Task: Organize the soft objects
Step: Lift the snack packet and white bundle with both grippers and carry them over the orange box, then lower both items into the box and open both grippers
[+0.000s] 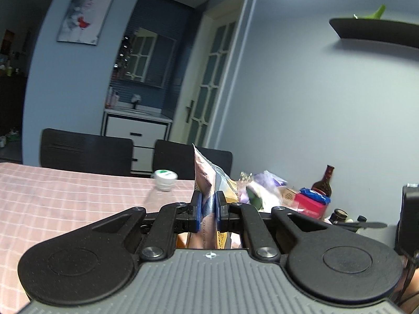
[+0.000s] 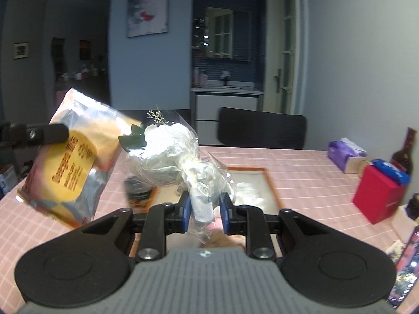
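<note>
A: What's the left gripper got?
B: A snack bag. Its blue pads are pinched tight on the bag's edge, w/ the bag sticking up btwn them. In the right cam the same bag hangs in the air, up off the pink checked tablecloth. It's orange, yellow & silver.

A: And the right gripper?
B: It's clamped on the stem end of a white flower bunch in clear wrap. The flowers point away from the cam, w/ green leaves on the left side. The bunch is in the air too, just beside the bag.

A: What's under them?
B: A tray w/ a wood rim on the table, kinda blurry.

A: Other stuff?
B: Red box on the right, a blue pack on top of it. Dark bottle behind it, near the wall. Purple tissue pack close by. Black chair at the far side.
</note>
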Demonstrator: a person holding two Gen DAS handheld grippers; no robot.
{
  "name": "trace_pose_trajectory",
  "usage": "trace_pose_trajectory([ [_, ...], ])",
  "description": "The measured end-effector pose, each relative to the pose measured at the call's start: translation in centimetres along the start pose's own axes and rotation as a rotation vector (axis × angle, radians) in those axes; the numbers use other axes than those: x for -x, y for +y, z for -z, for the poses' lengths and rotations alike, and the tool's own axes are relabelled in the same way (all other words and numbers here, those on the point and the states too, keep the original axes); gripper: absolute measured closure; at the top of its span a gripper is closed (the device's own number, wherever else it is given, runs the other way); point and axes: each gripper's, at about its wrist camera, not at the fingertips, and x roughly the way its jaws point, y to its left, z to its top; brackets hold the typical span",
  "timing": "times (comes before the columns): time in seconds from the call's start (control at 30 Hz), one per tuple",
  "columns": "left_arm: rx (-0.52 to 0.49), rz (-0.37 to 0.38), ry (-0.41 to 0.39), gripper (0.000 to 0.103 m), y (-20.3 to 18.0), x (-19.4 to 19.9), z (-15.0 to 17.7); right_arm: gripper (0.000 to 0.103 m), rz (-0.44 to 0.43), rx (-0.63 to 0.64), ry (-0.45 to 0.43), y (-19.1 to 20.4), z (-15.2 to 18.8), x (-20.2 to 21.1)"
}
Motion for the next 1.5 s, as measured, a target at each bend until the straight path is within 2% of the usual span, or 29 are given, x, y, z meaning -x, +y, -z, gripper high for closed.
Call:
trace_pose_trajectory([
  [0.13, -0.012, 0.025, 0.026, 0.092, -1.7, -2.7, -0.3, 0.081, 0.039, -0.033, 0.016, -2.2, -0.9, -1.3],
  [0.23, -0.009, 0.027, 0.045, 0.092, -2.6, -4.7, -0.3, 0.081, 0.072, -0.011, 0.025, -2.5, -1.1, -2.4],
  [0.33, -0.025, 0.016, 0.081, 0.092, -3.3, -6.9, 0.0, 0.081, 0.069, -0.010, 0.088, -2.6, -1.0, -4.7],
  [0.57, -0.162, -0.096, 0.169, 0.092, -5.4, -12.4, 1.6, 0.081, 0.090, 0.005, 0.205, -3.6, 0.3, -9.7],
  [0.77, -0.270, -0.159, 0.248, 0.092, -6.4, -15.6, 3.7, 0.080, 0.099, 0.017, 0.245, -4.2, 1.5, -11.2],
  [0.9, -0.342, -0.184, 0.267, 0.092, -7.3, -17.1, 4.7, 0.079, 0.097, 0.024, 0.297, -4.7, 2.4, -12.3],
  [1.03, -0.413, -0.210, 0.276, 0.092, -8.2, -18.3, 5.6, 0.073, 0.094, 0.030, 0.326, -5.1, 2.9, -12.8],
  [1.2, -0.432, -0.231, 0.306, 0.091, -7.9, -19.4, 6.2, 0.068, 0.094, 0.054, 0.322, -4.7, 2.9, -12.5],
  [1.3, -0.457, -0.257, 0.287, 0.090, -8.1, -19.5, 6.3, 0.063, 0.103, 0.094, 0.313, -4.1, 2.9, -12.3],
  [1.4, -0.463, -0.257, 0.277, 0.088, -8.3, -19.3, 6.0, 0.057, 0.104, 0.127, 0.304, -3.6, 2.8, -12.1],
  [1.5, -0.465, -0.252, 0.272, 0.087, -8.4, -19.0, 5.7, 0.046, 0.099, 0.139, 0.294, -3.5, 2.8, -11.7],
])
